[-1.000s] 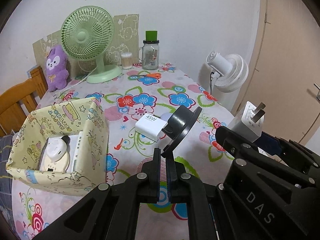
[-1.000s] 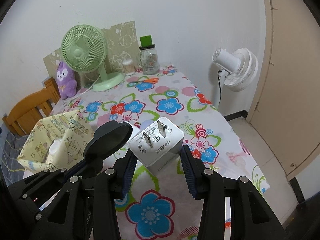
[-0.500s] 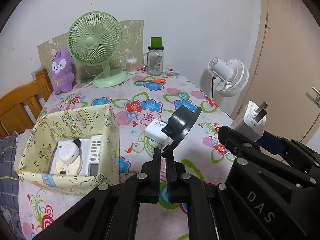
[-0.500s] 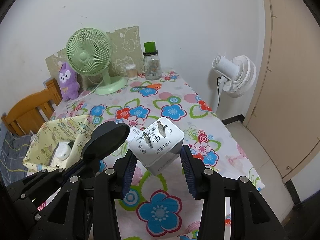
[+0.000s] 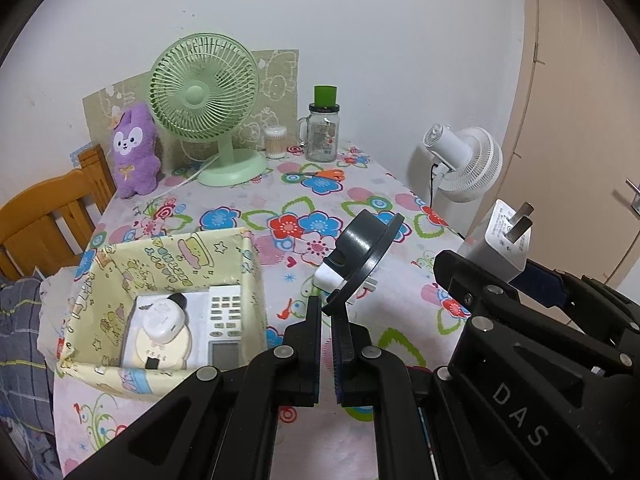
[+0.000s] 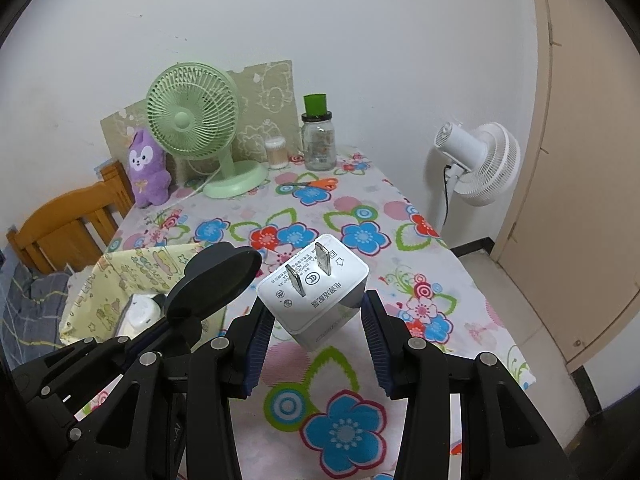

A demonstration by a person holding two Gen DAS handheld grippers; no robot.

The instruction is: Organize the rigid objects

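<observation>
My left gripper (image 5: 328, 312) is shut on the rim of a dark grey round disc (image 5: 366, 248), held tilted above the table. The disc (image 6: 216, 280) also shows at the lower left of the right wrist view. My right gripper (image 6: 318, 312) is shut on a white plug adapter (image 6: 316, 300), prongs pointing up, well above the flowered tablecloth (image 6: 352, 428). A white charger (image 5: 325, 278) lies on the table, mostly hidden behind the disc. To the left stands a yellow patterned box (image 5: 176, 252) holding a remote (image 5: 224, 324) and a white round device (image 5: 160, 316).
At the table's far end stand a green desk fan (image 5: 204, 96), a purple plush toy (image 5: 134, 148), a glass jar with a green lid (image 5: 322, 132), a swab pot (image 5: 275, 142) and orange scissors (image 5: 328, 174). A wooden chair (image 5: 44, 216) is left; a white floor fan (image 5: 466, 164) and a door (image 5: 580, 120) are right.
Both grippers have risen and drawn back from the table, each keeping its object. The box's inside shows more fully in the left wrist view, and the charger has slipped behind the disc.
</observation>
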